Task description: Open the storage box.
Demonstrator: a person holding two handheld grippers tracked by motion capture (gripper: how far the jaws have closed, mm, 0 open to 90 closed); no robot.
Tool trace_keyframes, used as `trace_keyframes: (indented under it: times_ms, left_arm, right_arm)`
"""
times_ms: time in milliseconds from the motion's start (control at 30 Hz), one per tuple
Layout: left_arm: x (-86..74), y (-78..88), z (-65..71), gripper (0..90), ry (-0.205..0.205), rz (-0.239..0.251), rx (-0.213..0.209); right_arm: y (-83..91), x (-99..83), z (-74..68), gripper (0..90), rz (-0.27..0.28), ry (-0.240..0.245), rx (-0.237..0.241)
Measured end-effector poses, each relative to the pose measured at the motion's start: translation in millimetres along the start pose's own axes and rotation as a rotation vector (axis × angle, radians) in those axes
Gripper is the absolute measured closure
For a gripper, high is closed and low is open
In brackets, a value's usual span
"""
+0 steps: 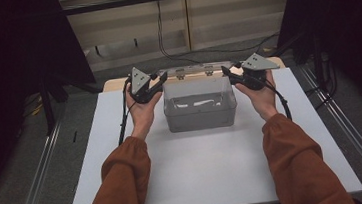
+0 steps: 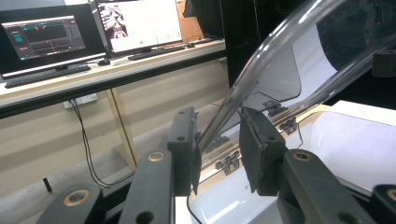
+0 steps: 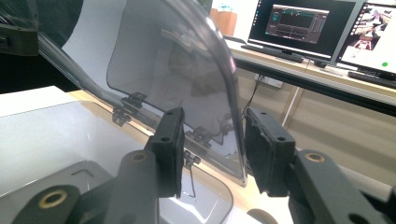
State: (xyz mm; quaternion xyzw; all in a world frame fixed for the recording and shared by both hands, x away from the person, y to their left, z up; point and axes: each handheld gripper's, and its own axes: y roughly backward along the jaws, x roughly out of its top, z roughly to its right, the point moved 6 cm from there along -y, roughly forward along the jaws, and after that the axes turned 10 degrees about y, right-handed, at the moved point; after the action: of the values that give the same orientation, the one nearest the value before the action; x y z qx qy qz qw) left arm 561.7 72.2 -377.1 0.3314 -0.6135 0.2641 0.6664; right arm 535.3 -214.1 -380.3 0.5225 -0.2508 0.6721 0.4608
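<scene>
A clear plastic box (image 1: 200,117) stands on the white table top (image 1: 201,175), something pale lying in its bottom. Its hinged clear lid (image 1: 195,71) is swung up at the back. My left gripper (image 1: 163,77) is at the lid's left corner and my right gripper (image 1: 225,70) at its right corner. In the left gripper view the lid (image 2: 289,70) has its rim running between the jaws of the left gripper (image 2: 217,149), which stand apart. In the right gripper view the lid (image 3: 177,60) has its edge inside the right gripper (image 3: 212,149), close to the right-hand jaw, with a gap on the other side.
The table's wooden back edge (image 1: 117,83) lies just behind the box. Black stands (image 1: 47,89) flank the table. A bench with monitors (image 2: 140,23) and a keyboard (image 2: 154,51) runs behind. Bare white surface stretches in front of the box.
</scene>
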Motion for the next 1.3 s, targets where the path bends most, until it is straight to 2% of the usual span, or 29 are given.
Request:
trace_keyframes:
  times_ms: [267,467,633,767,900,1033,1100,1133,1300]
  left_arm:
    - [1.6,-2.7,-2.1,68.3,0.005,0.0,0.003]
    - [1.2,-3.6,-3.4,68.5,0.007,-0.001,0.007]
    - [2.6,-6.1,-5.1,68.6,0.008,-0.002,0.013]
    - [2.5,-10.3,-9.4,67.3,0.029,-0.002,0.02]
    - [2.0,-13.4,-12.4,67.2,0.02,-0.013,0.015]
    - [-0.1,-15.4,-14.6,63.0,-0.006,-0.028,0.024]
    - [-0.4,-15.9,-16.1,59.5,0.002,-0.029,0.032]
    - [-0.1,-17.0,-16.5,58.6,0.023,-0.021,0.032]
    - [-0.2,-21.5,-18.6,59.1,0.02,-0.028,0.035]
  right_arm:
    - [-6.7,3.4,2.8,58.0,0.009,-0.002,-0.007]
    - [-12.3,-3.9,4.0,60.0,-0.005,-0.003,-0.004]
    - [-14.4,-3.4,5.1,61.9,0.008,-0.016,-0.009]
    - [-16.5,-1.5,7.7,62.2,0.006,-0.021,-0.005]
    - [-18.0,-0.5,9.0,62.3,0.01,-0.029,-0.005]
    - [-18.9,-1.3,9.2,62.1,0.013,-0.034,-0.005]
    - [-19.3,-1.2,9.6,62.1,0.013,-0.034,-0.003]
    - [-20.3,-0.5,10.4,62.2,0.012,-0.032,-0.007]
    - [-22.3,0.7,11.9,62.3,0.011,-0.032,-0.012]
